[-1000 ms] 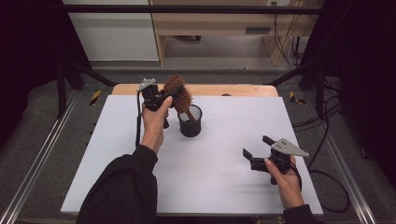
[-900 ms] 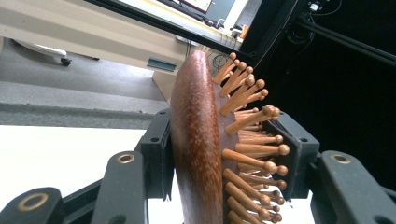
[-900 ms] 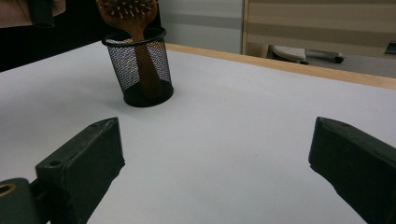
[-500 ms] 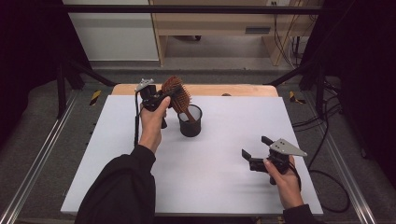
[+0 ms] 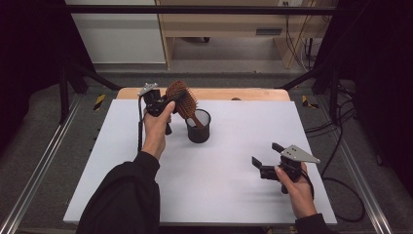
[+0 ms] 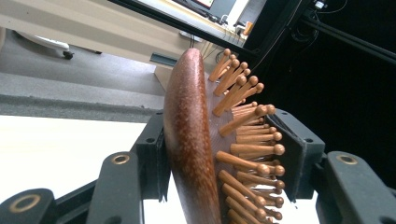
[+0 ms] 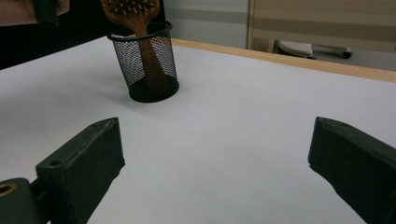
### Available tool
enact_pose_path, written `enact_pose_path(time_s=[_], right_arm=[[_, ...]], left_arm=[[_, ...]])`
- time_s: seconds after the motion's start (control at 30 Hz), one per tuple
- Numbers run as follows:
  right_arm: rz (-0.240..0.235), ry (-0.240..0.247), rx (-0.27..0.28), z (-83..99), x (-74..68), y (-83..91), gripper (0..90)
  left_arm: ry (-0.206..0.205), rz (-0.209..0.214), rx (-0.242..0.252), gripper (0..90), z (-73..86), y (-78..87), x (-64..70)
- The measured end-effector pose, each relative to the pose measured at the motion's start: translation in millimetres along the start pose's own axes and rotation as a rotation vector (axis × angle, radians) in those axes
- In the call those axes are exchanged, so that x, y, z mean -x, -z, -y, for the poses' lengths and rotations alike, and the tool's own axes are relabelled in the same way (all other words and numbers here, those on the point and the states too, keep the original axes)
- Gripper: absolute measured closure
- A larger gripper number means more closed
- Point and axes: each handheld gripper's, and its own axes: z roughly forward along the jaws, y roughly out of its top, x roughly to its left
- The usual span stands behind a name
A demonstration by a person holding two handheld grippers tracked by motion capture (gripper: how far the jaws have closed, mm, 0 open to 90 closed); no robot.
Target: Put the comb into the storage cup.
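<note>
A brown wooden hairbrush leans with its handle down inside a black mesh cup at the back middle of the white table. My left gripper is shut on the brush head. In the left gripper view, one pad presses the smooth back of the hairbrush and the other meets the bristle tips, with the left gripper closed around both. My right gripper hovers open over the front right of the table. The right gripper view has the right gripper wide apart, with the cup and brush farther off.
The white table top has a wooden strip along its far edge. Metal rails run beside the table, and cables lie on the floor at the right. A pale cabinet stands behind the table.
My left gripper and the brush head have shifted slightly to the left, the handle staying in the cup. The right gripper has hardly moved.
</note>
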Motion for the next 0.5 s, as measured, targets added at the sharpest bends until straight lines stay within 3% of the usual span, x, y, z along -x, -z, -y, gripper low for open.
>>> enact_pose_path(time_s=[0.5], right_arm=[[0.001, 0.007, -0.007, 0.3, -0.6, -0.3, 3.8]], left_arm=[[0.009, 0.007, 0.004, 45.2, -0.2, -3.2, -0.1]])
